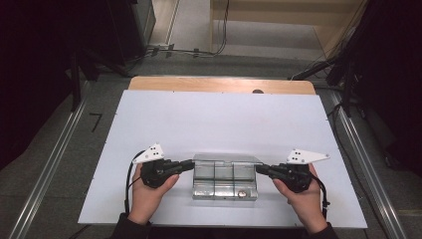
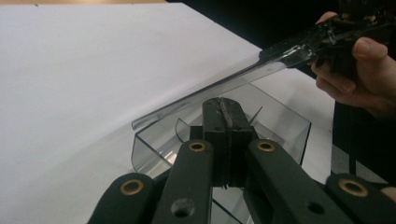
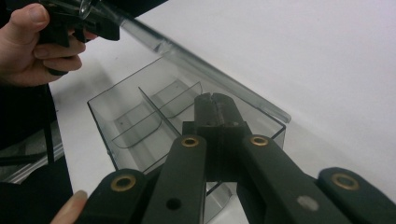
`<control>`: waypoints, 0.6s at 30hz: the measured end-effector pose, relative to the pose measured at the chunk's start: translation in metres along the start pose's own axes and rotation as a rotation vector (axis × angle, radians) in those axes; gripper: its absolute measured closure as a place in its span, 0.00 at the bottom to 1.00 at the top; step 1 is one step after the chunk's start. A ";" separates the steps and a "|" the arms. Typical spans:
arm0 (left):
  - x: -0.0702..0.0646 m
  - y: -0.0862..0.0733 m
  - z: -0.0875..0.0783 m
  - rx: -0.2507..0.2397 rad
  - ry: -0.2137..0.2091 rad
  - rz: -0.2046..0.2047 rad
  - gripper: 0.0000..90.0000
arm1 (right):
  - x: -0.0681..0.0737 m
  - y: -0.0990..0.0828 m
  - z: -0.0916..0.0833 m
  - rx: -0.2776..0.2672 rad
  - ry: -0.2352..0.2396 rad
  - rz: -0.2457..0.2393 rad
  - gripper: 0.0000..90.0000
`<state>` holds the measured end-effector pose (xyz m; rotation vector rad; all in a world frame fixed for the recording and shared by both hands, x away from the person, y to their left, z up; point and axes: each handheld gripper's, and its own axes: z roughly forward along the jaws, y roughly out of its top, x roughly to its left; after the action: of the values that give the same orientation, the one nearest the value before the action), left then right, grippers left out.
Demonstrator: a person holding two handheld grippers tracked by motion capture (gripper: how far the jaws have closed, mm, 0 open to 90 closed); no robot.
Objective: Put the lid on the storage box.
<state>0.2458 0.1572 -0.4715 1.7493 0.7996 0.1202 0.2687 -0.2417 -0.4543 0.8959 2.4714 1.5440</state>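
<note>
A clear plastic compartment box stands on the white table near the front edge, its lid swung up at the back. A small round metallic item lies in its front right compartment. My left gripper is shut, its tips at the left end of the lid. My right gripper is shut at the right end. In the left gripper view the shut jaws point across the box under the slanting lid. The right gripper view shows shut jaws over the dividers, lid beyond. Whether either pair pinches the lid I cannot tell.
A white sheet covers the table, and a strip of bare wood shows at the far edge. Metal rails run along the floor on both sides. Cables lie on the floor behind the table.
</note>
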 end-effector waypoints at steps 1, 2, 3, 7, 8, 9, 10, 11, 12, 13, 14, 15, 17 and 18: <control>0.000 -0.001 0.000 0.004 0.000 0.002 1.00 | 0.000 -0.001 0.000 0.003 0.001 0.001 0.98; 0.000 -0.002 0.001 0.010 -0.003 0.005 1.00 | 0.000 -0.002 0.000 0.006 0.001 -0.001 0.98; -0.001 -0.002 0.001 0.016 -0.005 0.005 1.00 | 0.000 -0.003 0.001 0.008 -0.001 0.001 0.98; 0.000 -0.005 0.001 0.033 -0.006 0.012 1.00 | 0.000 -0.006 0.002 0.021 0.002 0.000 0.98; 0.000 -0.005 0.001 0.036 -0.008 0.012 1.00 | 0.000 -0.007 0.002 0.024 0.000 -0.002 0.98; 0.000 -0.006 0.002 0.038 -0.010 0.009 1.00 | 0.000 -0.007 0.002 0.028 -0.001 -0.002 0.98; 0.001 -0.006 0.002 0.042 -0.015 0.010 1.00 | -0.001 -0.008 0.003 0.032 -0.002 -0.002 0.98; 0.002 -0.007 0.003 0.049 -0.028 0.007 1.00 | -0.001 -0.009 0.003 0.035 -0.002 -0.006 0.98; 0.002 -0.007 0.003 0.054 -0.035 0.005 1.00 | -0.002 -0.010 0.004 0.036 -0.003 -0.002 0.98; 0.003 -0.008 0.003 0.055 -0.039 0.003 1.00 | -0.002 -0.010 0.004 0.041 -0.002 0.001 0.98; 0.004 -0.008 0.003 0.062 -0.046 0.002 1.00 | -0.003 -0.011 0.004 0.042 -0.003 -0.001 0.98; 0.005 -0.009 0.003 0.065 -0.048 -0.002 1.00 | -0.004 -0.012 0.005 0.047 -0.003 0.004 0.98; 0.006 -0.009 0.004 0.077 -0.052 0.001 1.00 | -0.005 -0.013 0.005 0.050 -0.002 0.005 0.98; 0.007 -0.010 0.004 0.082 -0.053 0.005 1.00 | -0.005 -0.014 0.006 0.053 -0.003 0.006 0.98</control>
<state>0.2482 0.1591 -0.4834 1.8240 0.7710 0.0454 0.2693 -0.2445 -0.4699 0.9130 2.5216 1.4843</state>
